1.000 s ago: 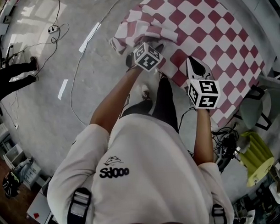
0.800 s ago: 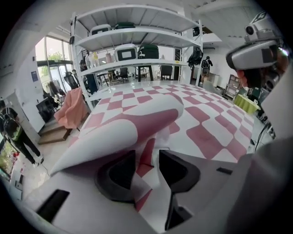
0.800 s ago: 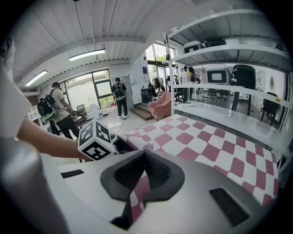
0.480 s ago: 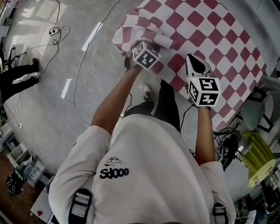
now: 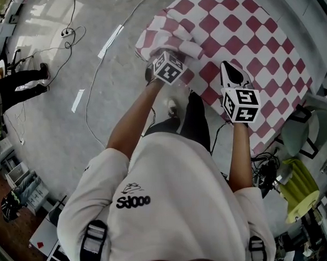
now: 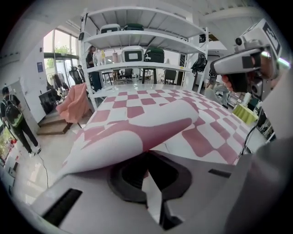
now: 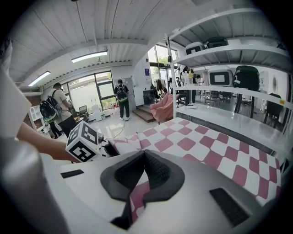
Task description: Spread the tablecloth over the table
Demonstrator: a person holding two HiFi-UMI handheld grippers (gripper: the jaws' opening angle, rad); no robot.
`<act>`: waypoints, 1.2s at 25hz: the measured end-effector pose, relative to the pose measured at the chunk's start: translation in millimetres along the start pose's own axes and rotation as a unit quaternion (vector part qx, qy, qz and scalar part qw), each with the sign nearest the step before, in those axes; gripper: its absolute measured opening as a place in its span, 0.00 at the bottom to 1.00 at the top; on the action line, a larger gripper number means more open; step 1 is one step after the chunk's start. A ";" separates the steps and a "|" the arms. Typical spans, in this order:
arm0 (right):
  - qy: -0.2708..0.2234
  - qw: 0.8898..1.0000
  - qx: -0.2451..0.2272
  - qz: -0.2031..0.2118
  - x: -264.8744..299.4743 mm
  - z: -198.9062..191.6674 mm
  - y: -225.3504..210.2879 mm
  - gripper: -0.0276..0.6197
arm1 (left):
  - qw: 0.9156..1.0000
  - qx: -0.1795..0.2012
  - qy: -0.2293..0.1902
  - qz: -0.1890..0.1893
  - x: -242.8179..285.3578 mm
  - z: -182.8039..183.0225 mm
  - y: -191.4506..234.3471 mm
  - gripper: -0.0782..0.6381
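Two grips on the tablecloth (image 5: 240,39) — left tool (image 6: 147,180) just shut, right tool (image 7: 143,171) seemingly pinching — length running away.

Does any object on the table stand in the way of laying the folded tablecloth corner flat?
Nothing visible does. The checked tablecloth carries no objects, and the cloth around its folded-back corner looks free.

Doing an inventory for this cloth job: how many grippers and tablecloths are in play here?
2 grippers: left gripper, jaws just closed on the tablecloth; right gripper, clamped on it too
1 checked tablecloth
Total: 3
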State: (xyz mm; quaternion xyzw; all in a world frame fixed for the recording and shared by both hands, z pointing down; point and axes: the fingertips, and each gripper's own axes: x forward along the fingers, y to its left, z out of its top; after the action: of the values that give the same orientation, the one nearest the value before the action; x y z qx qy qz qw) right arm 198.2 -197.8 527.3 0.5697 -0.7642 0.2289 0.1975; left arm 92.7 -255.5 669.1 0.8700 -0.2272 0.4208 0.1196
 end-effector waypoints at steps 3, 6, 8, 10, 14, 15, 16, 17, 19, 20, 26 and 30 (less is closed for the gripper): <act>-0.004 1.000 -0.011 0.006 -4.1 -0.2 14.2 0.08 | 1.000 -0.010 -0.017 0.003 -20.0 -3.7 -5.9 0.15; -0.009 1.000 -0.016 0.011 -12.3 -3.3 31.4 0.08 | 0.999 -0.017 -0.030 0.005 -41.9 -12.0 -15.9 0.15; -0.014 1.000 -0.020 0.015 -15.3 -3.8 42.3 0.08 | 0.999 -0.021 -0.039 0.011 -55.2 -17.7 -18.4 0.15; -0.018 0.999 -0.026 0.019 -16.9 -3.9 52.6 0.08 | 0.998 -0.026 -0.046 0.018 -67.8 -24.0 -19.0 0.15; -0.018 0.999 -0.034 0.025 -21.3 -6.2 74.3 0.08 | 0.998 -0.033 -0.049 0.018 -90.5 -43.1 -26.6 0.15; -0.019 0.999 -0.035 0.026 -22.3 -6.6 79.6 0.08 | 0.998 -0.034 -0.048 0.018 -95.2 -48.3 -28.8 0.15; -0.019 0.999 -0.037 0.029 -23.0 -7.0 84.7 0.08 | 0.998 -0.035 -0.048 0.018 -99.5 -53.4 -31.1 0.15; -0.019 0.999 -0.039 0.031 -23.5 -7.7 89.5 0.08 | 0.998 -0.036 -0.047 0.018 -103.2 -58.5 -33.5 0.15; -0.018 0.998 -0.042 0.037 -24.2 -9.6 98.1 0.08 | 0.998 -0.039 -0.044 0.016 -108.9 -68.5 -39.2 0.15; -0.017 0.998 -0.044 0.039 -24.5 -10.6 101.9 0.08 | 0.998 -0.040 -0.042 0.015 -111.1 -73.3 -42.3 0.15; -0.013 0.997 -0.051 0.053 -22.5 -14.8 117.9 0.08 | 0.998 -0.053 -0.021 -0.001 -113.2 -102.8 -60.0 0.15; -0.006 0.996 -0.060 0.062 -19.2 -20.6 124.3 0.08 | 0.997 -0.077 0.004 -0.015 -105.2 -132.8 -73.3 0.15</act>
State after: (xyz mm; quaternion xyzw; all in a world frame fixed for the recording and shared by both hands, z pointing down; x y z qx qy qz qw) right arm 84.8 -140.4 517.8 0.5097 -0.8116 0.1911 0.2121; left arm -18.1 -107.8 667.1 0.8598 -0.2456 0.4037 0.1936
